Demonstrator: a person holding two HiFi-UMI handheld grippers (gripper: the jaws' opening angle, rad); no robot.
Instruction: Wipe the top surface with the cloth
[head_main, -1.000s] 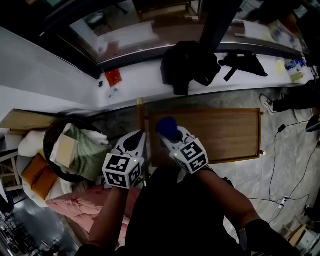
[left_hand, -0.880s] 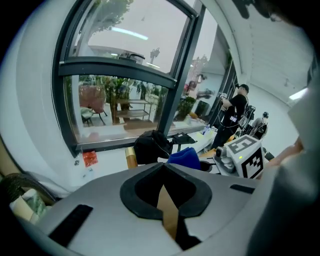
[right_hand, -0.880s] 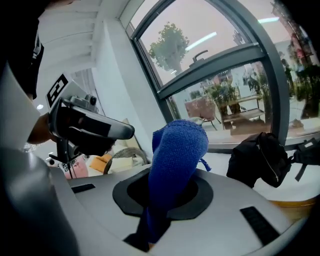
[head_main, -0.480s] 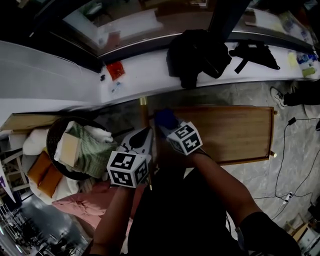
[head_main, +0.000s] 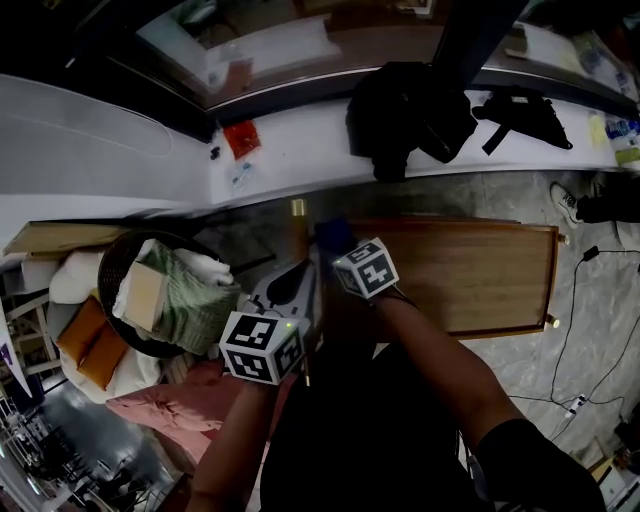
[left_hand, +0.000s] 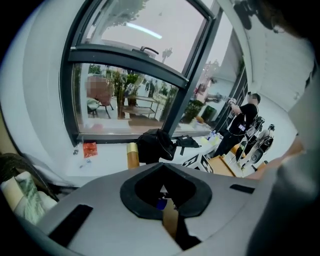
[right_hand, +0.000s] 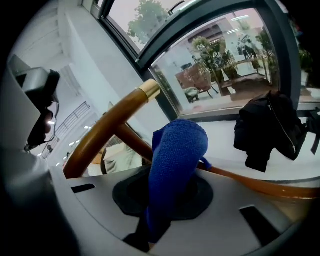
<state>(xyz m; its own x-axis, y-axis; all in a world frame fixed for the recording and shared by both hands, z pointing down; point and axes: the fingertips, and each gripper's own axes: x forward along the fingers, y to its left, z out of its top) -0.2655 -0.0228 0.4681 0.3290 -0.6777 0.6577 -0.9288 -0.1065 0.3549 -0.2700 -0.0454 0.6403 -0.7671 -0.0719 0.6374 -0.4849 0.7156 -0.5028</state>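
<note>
The brown wooden top (head_main: 480, 275) lies below me, seen in the head view. A blue cloth (head_main: 333, 238) rests near its far left corner, and my right gripper (head_main: 342, 254) is shut on it. In the right gripper view the blue cloth (right_hand: 177, 165) bulges up from between the jaws of the right gripper (right_hand: 165, 200), in front of a curved wooden post with a brass tip (right_hand: 149, 90). My left gripper (head_main: 292, 280) hangs just left of the top's left edge, jaws together and empty. The left gripper (left_hand: 165, 192) faces the window.
A round basket with green and white cloths (head_main: 175, 295) stands to the left, with a pink cushion (head_main: 170, 410) nearer me. A black bag (head_main: 400, 110) lies on the white ledge (head_main: 300, 150) beyond the top. Cables (head_main: 580, 320) run over the floor at right.
My right gripper has pushed the blue cloth away from me towards the top's far left corner. The left gripper has stayed beside the left edge.
</note>
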